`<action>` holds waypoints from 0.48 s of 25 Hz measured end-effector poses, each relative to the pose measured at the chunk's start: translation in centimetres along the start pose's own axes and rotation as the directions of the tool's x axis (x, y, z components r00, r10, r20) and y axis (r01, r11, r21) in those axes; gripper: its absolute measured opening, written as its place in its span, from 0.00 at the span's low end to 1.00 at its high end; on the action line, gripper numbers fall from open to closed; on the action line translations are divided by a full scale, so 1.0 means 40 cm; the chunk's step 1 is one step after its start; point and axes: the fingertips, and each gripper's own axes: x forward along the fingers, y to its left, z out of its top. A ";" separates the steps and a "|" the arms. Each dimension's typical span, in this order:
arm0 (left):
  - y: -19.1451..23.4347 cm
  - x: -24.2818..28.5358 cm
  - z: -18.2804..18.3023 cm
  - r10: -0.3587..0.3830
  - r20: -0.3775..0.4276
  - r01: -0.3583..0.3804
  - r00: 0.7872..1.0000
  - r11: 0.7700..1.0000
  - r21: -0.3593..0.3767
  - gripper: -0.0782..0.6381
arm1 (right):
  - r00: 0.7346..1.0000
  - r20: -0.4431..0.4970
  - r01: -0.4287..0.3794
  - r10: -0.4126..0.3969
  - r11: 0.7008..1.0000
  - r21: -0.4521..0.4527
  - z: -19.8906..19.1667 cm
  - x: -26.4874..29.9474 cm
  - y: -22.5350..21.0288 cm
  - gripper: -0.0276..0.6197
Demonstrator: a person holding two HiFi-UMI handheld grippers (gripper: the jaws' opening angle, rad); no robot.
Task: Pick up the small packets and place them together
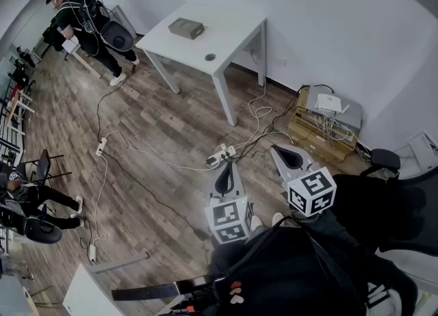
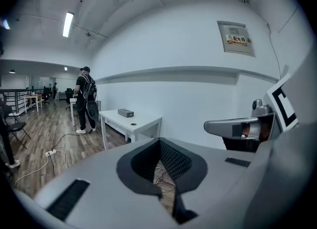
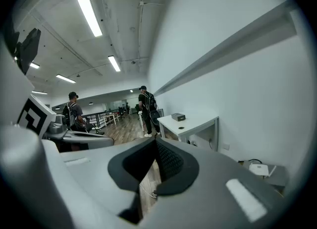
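Left hand-held gripper [image 1: 228,169] closed; open floor [image 1: 157,137] up to table [image 1: 229,31].

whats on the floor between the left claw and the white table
In the head view: a white power strip and loose cables on wood floor, between left claw and white table.

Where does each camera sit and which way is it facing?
Head view: on the person's head, looking steeply down at the wood floor; left gripper, right gripper and dark clothing show.
Left gripper view: on the left gripper, along its shut jaws toward the white table; right gripper at right.
Right gripper view: on the right gripper, along shut jaws toward the same table; left gripper at left.
Shared: all three show the white table.
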 end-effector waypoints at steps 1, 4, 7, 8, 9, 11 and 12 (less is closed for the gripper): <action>-0.002 -0.002 -0.001 0.001 0.001 -0.001 1.000 1.000 0.001 0.11 | 1.000 0.001 0.000 0.000 1.000 0.000 -0.002 -0.005 -0.001 0.04; -0.004 -0.003 -0.015 0.001 0.003 -0.001 1.000 1.000 0.004 0.11 | 1.000 0.001 0.002 -0.002 1.000 0.003 -0.007 -0.012 -0.002 0.04; 0.002 0.001 -0.023 0.000 0.000 0.000 1.000 1.000 0.004 0.11 | 1.000 -0.002 0.002 -0.002 1.000 0.006 -0.009 -0.006 0.001 0.04; 0.005 0.002 -0.021 0.001 0.001 -0.001 1.000 1.000 0.006 0.11 | 1.000 -0.003 0.002 -0.002 1.000 0.007 -0.009 -0.004 0.002 0.04; 0.008 0.002 -0.020 0.001 0.002 -0.001 1.000 1.000 0.007 0.11 | 1.000 -0.006 0.001 -0.001 1.000 0.007 -0.009 -0.001 0.004 0.04; 0.011 0.001 -0.021 0.003 0.002 -0.003 1.000 1.000 0.004 0.11 | 1.000 -0.009 0.001 -0.001 1.000 0.006 -0.010 0.002 0.006 0.04; 0.013 0.000 -0.022 0.004 0.003 -0.004 1.000 1.000 0.003 0.11 | 1.000 -0.009 0.000 0.000 1.000 0.006 -0.011 0.002 0.007 0.04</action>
